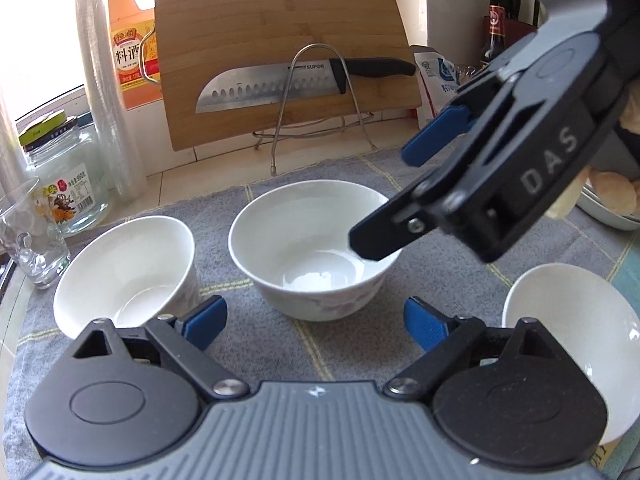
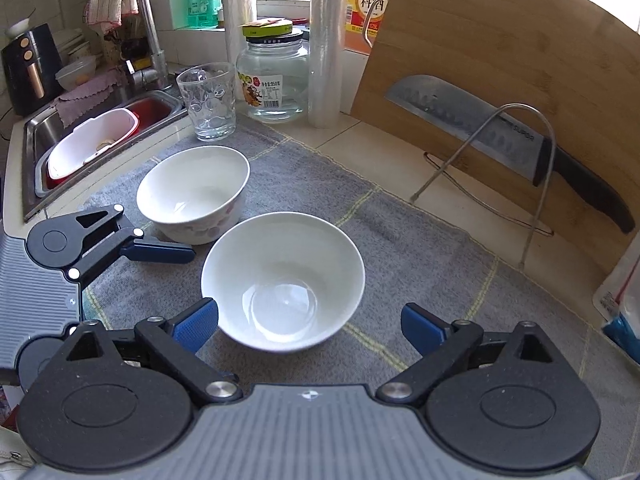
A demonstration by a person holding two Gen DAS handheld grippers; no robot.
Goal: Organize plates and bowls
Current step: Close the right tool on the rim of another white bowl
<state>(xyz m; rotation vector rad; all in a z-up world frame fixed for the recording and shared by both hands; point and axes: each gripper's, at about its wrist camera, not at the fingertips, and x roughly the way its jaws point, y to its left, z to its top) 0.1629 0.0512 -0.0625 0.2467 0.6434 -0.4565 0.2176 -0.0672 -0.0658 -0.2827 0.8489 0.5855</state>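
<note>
Here the left gripper (image 1: 316,322) has its blue-padded jaws spread and empty, and just ahead of them, centred in the gap, stands a white glazed porcelain bowl with a faint floral print (image 1: 314,246), mouth up on the grey checked cloth (image 1: 440,248) over the worktop. A second white floral bowl (image 1: 126,268) sits just outside the left-hand jaw, tipped a little toward that jaw. The right gripper (image 2: 310,322) is likewise released; a plain white flared bowl (image 2: 284,280) rests upright between its pads, nearer the left pad, neither pad pressing on it. Being round, these bowls have no long axis to speak of; each opens upward. I'd judge them stiff, light, slick and breakable, so the sensible hold is across the rim, one pad inside and one outside the wall, and squeezed gently.
</note>
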